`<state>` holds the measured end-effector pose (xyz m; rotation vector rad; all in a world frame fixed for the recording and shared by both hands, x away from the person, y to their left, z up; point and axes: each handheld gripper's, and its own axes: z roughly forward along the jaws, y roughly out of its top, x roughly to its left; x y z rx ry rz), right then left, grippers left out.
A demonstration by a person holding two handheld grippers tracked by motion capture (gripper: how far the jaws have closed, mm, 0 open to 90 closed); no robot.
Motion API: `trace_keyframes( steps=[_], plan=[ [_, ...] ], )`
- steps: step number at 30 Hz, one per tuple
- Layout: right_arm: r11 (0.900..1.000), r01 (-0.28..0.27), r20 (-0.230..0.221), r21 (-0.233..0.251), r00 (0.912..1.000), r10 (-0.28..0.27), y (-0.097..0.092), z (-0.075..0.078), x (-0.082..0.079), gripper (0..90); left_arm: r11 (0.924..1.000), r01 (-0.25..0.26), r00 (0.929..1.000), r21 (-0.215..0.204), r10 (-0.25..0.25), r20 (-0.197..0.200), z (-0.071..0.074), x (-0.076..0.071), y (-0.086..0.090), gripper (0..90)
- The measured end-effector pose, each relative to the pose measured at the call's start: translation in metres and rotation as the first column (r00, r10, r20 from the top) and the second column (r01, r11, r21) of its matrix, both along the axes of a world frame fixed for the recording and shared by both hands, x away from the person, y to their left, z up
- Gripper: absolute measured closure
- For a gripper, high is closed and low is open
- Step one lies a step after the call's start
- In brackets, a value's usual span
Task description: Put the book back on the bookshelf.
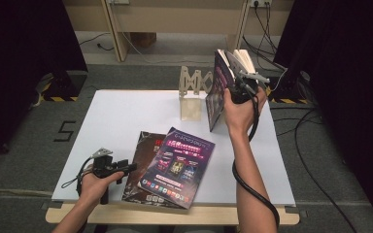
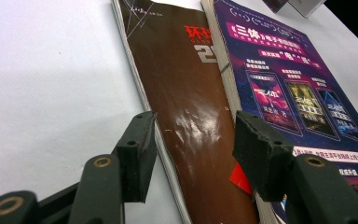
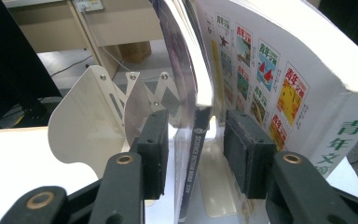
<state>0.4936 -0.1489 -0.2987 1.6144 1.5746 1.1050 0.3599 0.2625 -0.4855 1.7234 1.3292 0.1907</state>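
A purple magazine (image 1: 217, 94) stands upright at the right end of a cream folding book rack (image 1: 193, 92), with a white-covered magazine (image 1: 244, 57) leaning beside it. My right gripper (image 1: 233, 82) is raised there. In the right gripper view its jaws (image 3: 196, 135) straddle the purple magazine's spine (image 3: 192, 168), with a gap at the right pad (image 3: 242, 154), so it is open. Near the front edge, a second purple magazine (image 1: 177, 165) lies flat, overlapping a brown one (image 1: 143, 155). My left gripper (image 1: 126, 172) rests open at the brown magazine's left edge (image 2: 191, 107).
The white tabletop (image 1: 121, 116) has bare room at the left and right. The rack's cream end panel (image 3: 84, 116) stands left of the held magazines. Cables trail over the grey floor at the right (image 1: 315, 145), and dark curtains flank both sides.
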Motion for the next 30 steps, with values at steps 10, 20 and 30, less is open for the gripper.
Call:
trace_keyframes(
  steps=[10, 20, 30],
  plan=[
    [0.9999, -0.010, -0.006, 0.004, 0.9999, 0.011, -0.001, -0.002, -0.007, 60.4, 1.0000, 0.005, 1.0000, -0.006, -0.005, 0.002, 0.000, 0.000, -0.002, 47.6],
    [0.9998, -0.018, -0.010, 0.011, 0.9998, 0.018, -0.004, -0.006, -0.016, 60.2, 0.9999, 0.011, 0.9999, -0.004, -0.011, 0.000, 0.000, 0.000, -0.004, 47.5],
    [0.9992, -0.034, -0.027, 0.018, 0.9990, 0.035, -0.006, -0.015, -0.027, 60.2, 0.9998, 0.019, 0.9998, -0.004, -0.019, -0.004, 0.000, 0.000, -0.008, 47.3]
  ],
)
